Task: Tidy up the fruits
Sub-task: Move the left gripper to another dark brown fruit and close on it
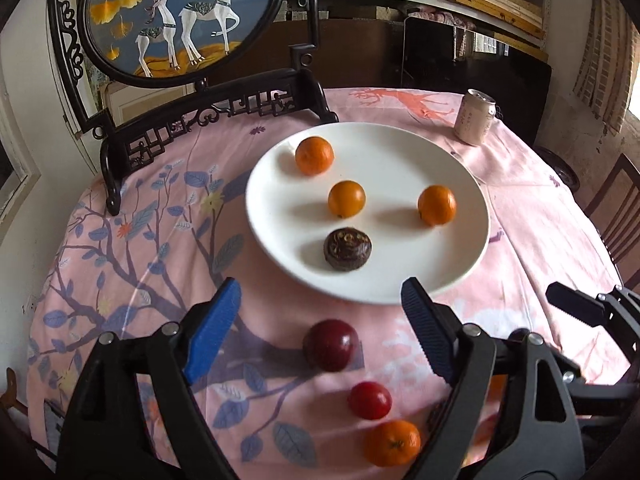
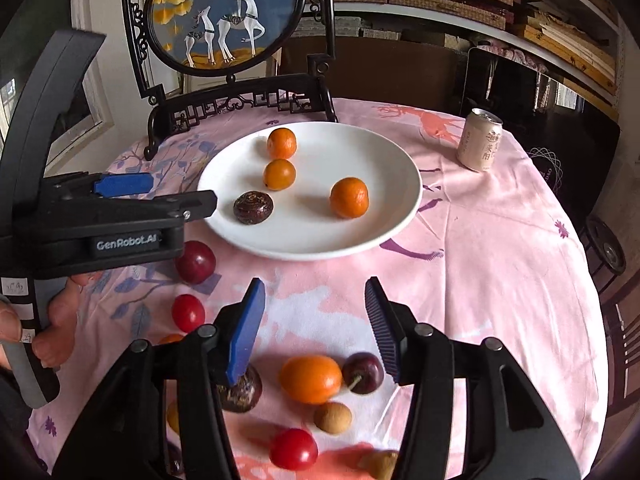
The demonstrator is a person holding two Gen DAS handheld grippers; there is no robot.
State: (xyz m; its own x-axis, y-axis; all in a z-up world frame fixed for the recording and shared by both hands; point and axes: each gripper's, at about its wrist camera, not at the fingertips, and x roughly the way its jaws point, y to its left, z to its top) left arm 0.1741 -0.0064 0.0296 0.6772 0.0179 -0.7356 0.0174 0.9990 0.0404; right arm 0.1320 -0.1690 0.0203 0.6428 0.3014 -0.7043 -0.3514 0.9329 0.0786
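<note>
Evidently the dark plum (image 1: 330, 345), lying on the worktop near the plate (image 1: 276, 184), is smooth and soft (bruisable), so the spread jaws of the left gripper (image 1: 320, 308) should pinch its middle gently.

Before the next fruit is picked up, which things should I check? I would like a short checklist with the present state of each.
1. Left gripper open, empty: ok.
2. Right gripper open, empty: ok.
3. White plate has free room: ok; it holds three oranges and one dark brown fruit.
4. Dark red plum lies between the left fingers' line, apart from them: ok.
5. Loose fruits crowded under the right gripper, oval orange fruit touching cherry: not ok.
6. Drink can upright, away from plate: ok.
</note>
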